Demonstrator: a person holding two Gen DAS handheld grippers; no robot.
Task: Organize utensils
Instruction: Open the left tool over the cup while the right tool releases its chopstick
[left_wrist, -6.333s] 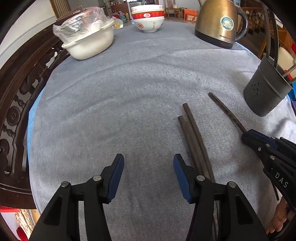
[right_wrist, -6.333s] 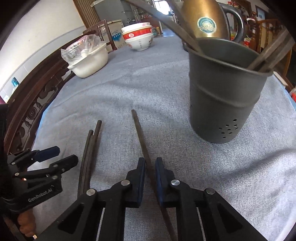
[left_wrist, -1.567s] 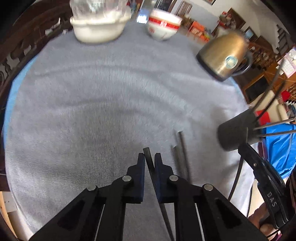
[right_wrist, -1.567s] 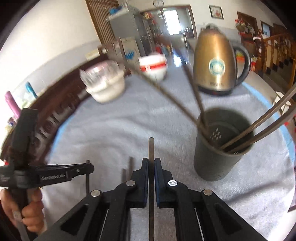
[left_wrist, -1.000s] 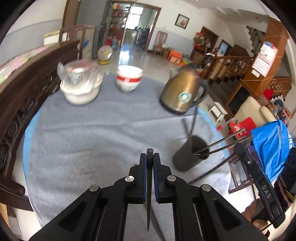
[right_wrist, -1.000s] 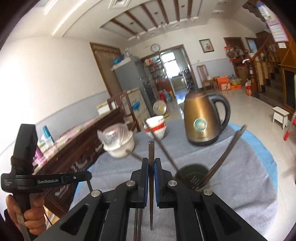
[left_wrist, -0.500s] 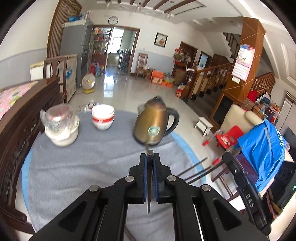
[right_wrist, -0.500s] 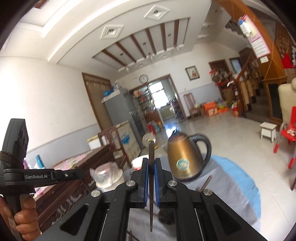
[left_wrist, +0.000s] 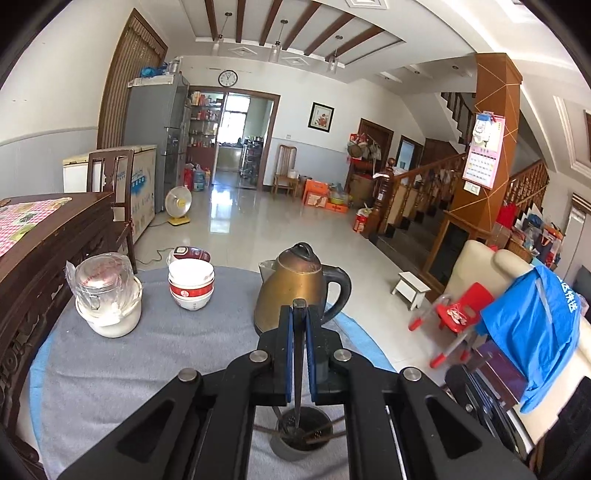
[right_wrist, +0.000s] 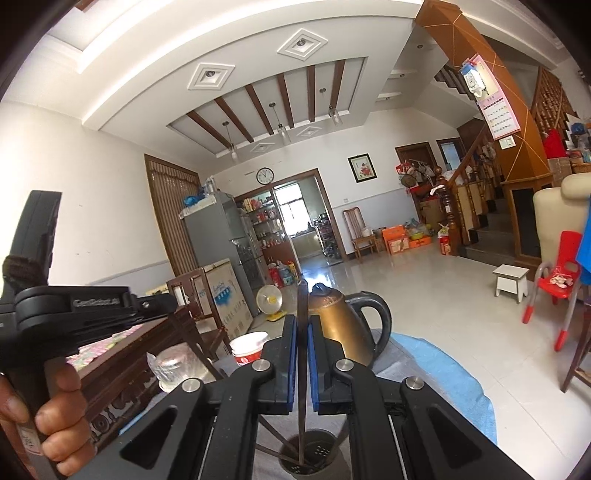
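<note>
Both handheld grippers stand over the utensil holder, each clamped on a single chopstick held nearly upright. The left gripper (left_wrist: 298, 356), its blue-padded jaws pressed together, pinches a dark, slender wooden chopstick (left_wrist: 297, 398) whose long axis runs straight down the frame, from 12 o'clock at the pads to 6 o'clock, where its lower tip dips inside the rim of the dark grey cylindrical metal utensil holder (left_wrist: 301, 439) standing on the grey-clothed round table (left_wrist: 122, 369). The right gripper (right_wrist: 302, 363), likewise closed, grips a second dark chopstick (right_wrist: 301, 406) along the same vertical line, its lower end reaching into the holder's mouth (right_wrist: 310, 456) at 6 o'clock, where perforations and other leaning sticks show. The holder therefore lies directly below each gripper, in line with the stick it carries, so the coming move appears to turn on a straight drop and release, not a sideways shift. From these views neither gripper looks clearly the nearer; both tips seem already past the rim. Beyond the pads, at 12 o'clock, sits a brass-coloured electric kettle with a black handle (left_wrist: 303, 291); stacked white bowls with red bands (left_wrist: 191, 286) and a plastic-wrapped white pot (left_wrist: 107, 299) lie toward 10 o'clock. In the right view, the person's left hand (right_wrist: 48, 417) grips the other tool's handle at 8 o'clock.
</note>
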